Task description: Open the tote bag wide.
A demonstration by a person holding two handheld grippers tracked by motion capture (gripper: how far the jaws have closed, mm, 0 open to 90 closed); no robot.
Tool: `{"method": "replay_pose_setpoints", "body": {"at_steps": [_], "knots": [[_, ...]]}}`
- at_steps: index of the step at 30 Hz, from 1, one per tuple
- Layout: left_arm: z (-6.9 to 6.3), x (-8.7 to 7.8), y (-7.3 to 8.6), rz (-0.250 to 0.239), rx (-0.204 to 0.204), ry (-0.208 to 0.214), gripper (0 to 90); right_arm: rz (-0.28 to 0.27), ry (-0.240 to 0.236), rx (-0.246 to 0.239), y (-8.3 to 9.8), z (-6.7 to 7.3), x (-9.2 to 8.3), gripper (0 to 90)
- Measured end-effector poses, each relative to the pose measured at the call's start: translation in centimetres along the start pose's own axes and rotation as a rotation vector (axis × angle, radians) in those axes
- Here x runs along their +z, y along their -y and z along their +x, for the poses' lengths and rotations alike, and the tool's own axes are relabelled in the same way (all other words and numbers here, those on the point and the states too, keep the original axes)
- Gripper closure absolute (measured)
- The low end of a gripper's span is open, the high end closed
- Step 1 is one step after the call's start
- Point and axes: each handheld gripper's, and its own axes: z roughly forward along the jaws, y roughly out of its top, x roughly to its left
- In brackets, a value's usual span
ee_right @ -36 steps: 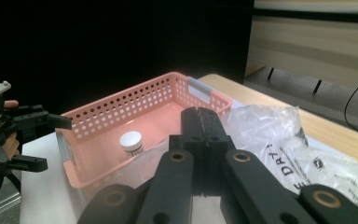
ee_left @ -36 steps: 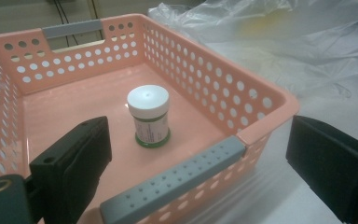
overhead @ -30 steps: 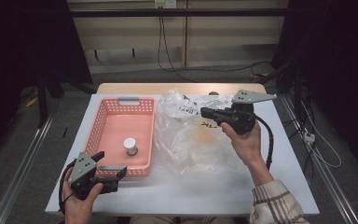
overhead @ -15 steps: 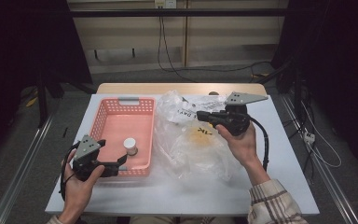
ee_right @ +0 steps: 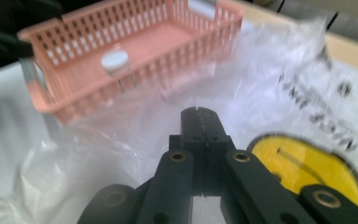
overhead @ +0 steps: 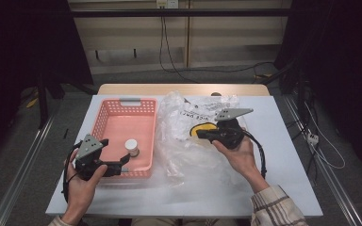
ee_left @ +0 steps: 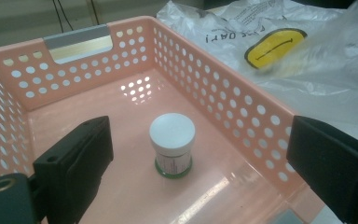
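Jaws: left gripper (ee_left: 200, 172) wide apart facing jar (ee_left: 172, 144) in basket (ee_left: 265, 121); right gripper (ee_right: 200, 116) together, prob. over bag (ee_right: 135, 140).

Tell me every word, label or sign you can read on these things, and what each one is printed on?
Plastic bag: black print beside a yellow round sign with a dark line; it looks like "NICE DAY!" seen upside down, but I can't be sure.
Small jar in the pink basket: its label has print too small to read.
Nothing else bears readable text.

Glossy plastic basket (ee_left: 270, 121), crinkly clear bag (overhead: 188, 155)
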Motion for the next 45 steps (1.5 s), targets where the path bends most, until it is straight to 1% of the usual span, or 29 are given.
{"method": "replay_pose_setpoints", "body": {"at_steps": [3, 7, 8, 11, 12, 13, 15, 16, 17, 18, 20, 21, 22, 24, 25, 26, 28, 29, 30, 31, 32, 33, 34, 36, 38, 39, 40, 41, 45], "knots": [[-0.2, 0.2, 0.2, 0.004, -0.003, 0.007, 6.9, 0.045, -0.009, 0.001, 1.7, -0.3, 1.2, 90.0], [-0.4, 0.4, 0.6, 0.01, -0.001, 0.017, 6.9, 0.125, 0.007, 0.004, 3.8, -0.6, 2.8, 90.0], [-0.4, 0.4, 0.6, 0.013, -0.001, 0.017, 6.9, 0.136, 0.012, 0.009, 4.2, -0.7, 3.0, 90.0], [-0.5, 0.3, 0.7, 0.013, 0.002, 0.021, 6.9, 0.169, 0.029, -0.001, 4.9, -0.7, 3.5, 90.0], [-0.5, 0.3, 0.7, 0.011, 0.0, 0.02, 6.9, 0.177, 0.029, -0.005, 5.0, -0.7, 3.5, 88.5], [-0.5, 0.3, 0.7, 0.011, 0.0, 0.02, 6.9, 0.183, 0.043, -0.006, 5.0, -0.4, 3.5, 67.5], [-0.5, 0.2, 0.8, 0.01, 0.003, 0.02, 6.9, 0.19, 0.045, -0.011, 5.0, -0.3, 3.4, 67.6], [-0.5, 0.2, 0.8, 0.008, 0.0, 0.021, 6.9, 0.195, 0.046, -0.021, 5.0, -0.2, 3.4, 65.8], [-0.5, 0.2, 0.8, 0.012, 0.003, 0.021, 6.9, 0.195, 0.046, -0.026, 5.1, 0.0, 3.4, 61.3], [-0.5, 0.2, 0.8, 0.013, 0.006, 0.02, 6.9, 0.229, 0.044, -0.033, 5.4, 0.3, 3.5, 53.3], [-0.5, 0.2, 0.8, 0.015, 0.01, 0.02, 6.9, 0.264, 0.036, -0.037, 5.7, 0.6, 3.6, 47.3], [-0.6, 0.2, 0.8, 0.013, 0.007, 0.021, 6.9, 0.264, 0.036, -0.037, 5.7, 0.6, 3.6, 47.3], [-0.6, 0.3, 0.8, 0.01, 0.008, 0.022, 6.9, 0.302, 0.044, -0.055, 5.9, 0.8, 3.6, 40.2], [-0.6, 0.3, 0.8, 0.01, 0.006, 0.023, 6.9, 0.312, 0.041, -0.061, 6.0, 0.9, 3.6, 38.3], [-0.6, 0.3, 0.8, 0.011, 0.006, 0.023, 6.9, 0.322, 0.03, -0.053, 6.3, 1.2, 3.4, 33.6], [-0.7, 0.3, 0.8, 0.009, 0.006, 0.025, 6.9, 0.322, 0.03, -0.053, 6.3, 1.2, 3.4, 33.6], [-0.7, 0.3, 0.8, 0.009, 0.002, 0.026, 6.9, 0.34, 0.003, -0.044, 6.9, 1.6, 3.5, 27.6], [-0.7, 0.4, 0.8, 0.008, 0.003, 0.026, 6.9, 0.34, 0.003, -0.044, 6.9, 1.6, 3.5, 27.6], [-0.7, 0.4, 0.8, 0.009, 0.004, 0.026, 6.9, 0.364, -0.017, -0.056, 7.3, 2.0, 3.9, 25.4], [-0.7, 0.3, 0.8, 0.009, 0.006, 0.026, 6.9, 0.364, -0.017, -0.056, 7.3, 2.0, 3.9, 25.4], [-0.8, 0.3, 0.8, 0.007, 0.006, 0.027, 6.9, 0.38, -0.029, -0.06, 7.4, 2.2, 4.1, 22.3], [-0.7, 0.3, 0.8, 0.009, 0.01, 0.026, 6.9, 0.379, -0.025, -0.074, 7.5, 2.5, 4.3, 21.7], [-0.7, 0.3, 0.8, 0.01, 0.013, 0.026, 6.9, 0.379, -0.025, -0.074, 7.5, 2.5, 4.3, 21.7], [-0.7, 0.2, 0.9, 0.005, 0.005, 0.027, 6.9, 0.385, -0.045, -0.09, 7.5, 2.9, 4.3, 19.3], [-0.7, 0.2, 0.9, 0.005, 0.002, 0.028, 6.9, 0.401, -0.03, -0.117, 7.6, 3.6, 4.4, 18.9], [-0.7, 0.2, 0.9, 0.005, 0.001, 0.027, 6.9, 0.407, -0.019, -0.146, 7.7, 3.9, 4.5, 18.6], [-0.7, 0.2, 0.9, 0.005, 0.003, 0.026, 6.9, 0.409, -0.012, -0.142, 7.6, 3.9, 4.5, 22.0], [-0.7, 0.1, 0.9, 0.007, 0.008, 0.024, 6.9, 0.409, -0.012, -0.142, 7.6, 3.9, 4.5, 22.0], [-0.7, 0.1, 0.9, 0.006, 0.007, 0.021, 6.9, 0.406, 0.004, -0.124, 7.4, 3.4, 4.2, 39.2]]}}
